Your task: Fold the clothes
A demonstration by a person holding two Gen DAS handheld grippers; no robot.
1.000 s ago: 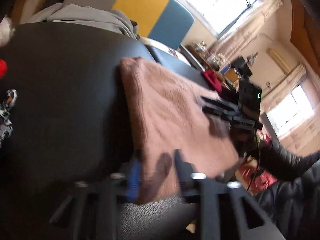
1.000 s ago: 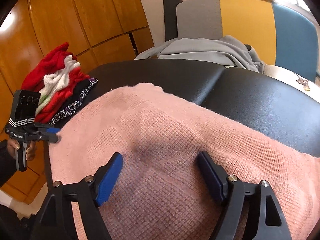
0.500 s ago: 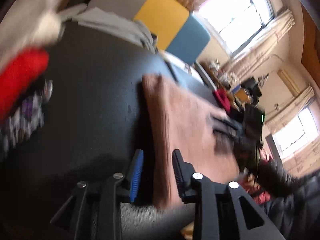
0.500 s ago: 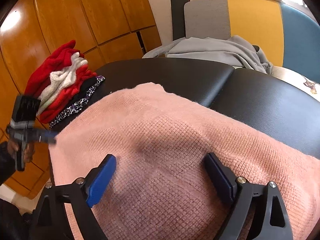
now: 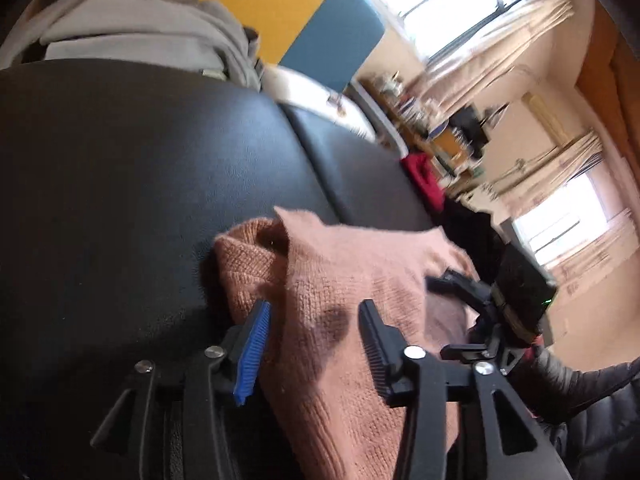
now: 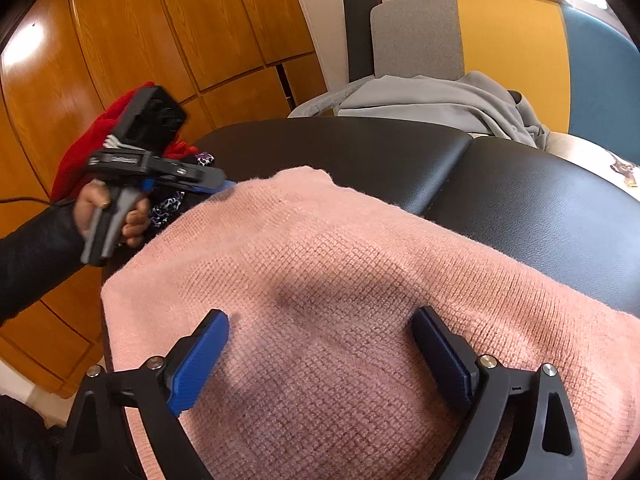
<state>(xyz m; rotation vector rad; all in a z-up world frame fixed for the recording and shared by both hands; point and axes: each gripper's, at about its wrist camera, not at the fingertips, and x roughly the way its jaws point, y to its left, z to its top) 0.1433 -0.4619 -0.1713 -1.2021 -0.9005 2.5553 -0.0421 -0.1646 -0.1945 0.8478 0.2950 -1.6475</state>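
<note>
A black padded surface [image 6: 520, 184] fills the middle of both views, with wooden cabinet doors [image 6: 168, 40] behind it on one side and bright curtained windows [image 5: 460, 4] on the other. A pink knitted sweater [image 6: 340, 280] lies across the near part of this surface, its weave showing clearly; in the left wrist view its edge is folded over so that a doubled roll of knit [image 5: 248, 264] shows beyond the left jaw.

The right gripper [image 6: 320, 356] hovers low over the sweater with its jaws spread wide and nothing between them but the flat knit below. The left gripper [image 5: 312, 344] is at the sweater's side edge, its jaws partly apart with the cloth lying between them; whether they pinch it cannot be told. Seen from the right wrist camera, a hand [image 6: 108, 212] in a dark sleeve grips the left gripper's handle, with the fingers pointing at the sweater's far corner.

Beyond the jaws, a grey garment [image 6: 432, 100] is heaped at the far edge of the surface against a grey, yellow and blue chair back [image 6: 512, 36]. A pile of red and patterned clothes [image 6: 88, 140] sits behind the left gripper.
</note>
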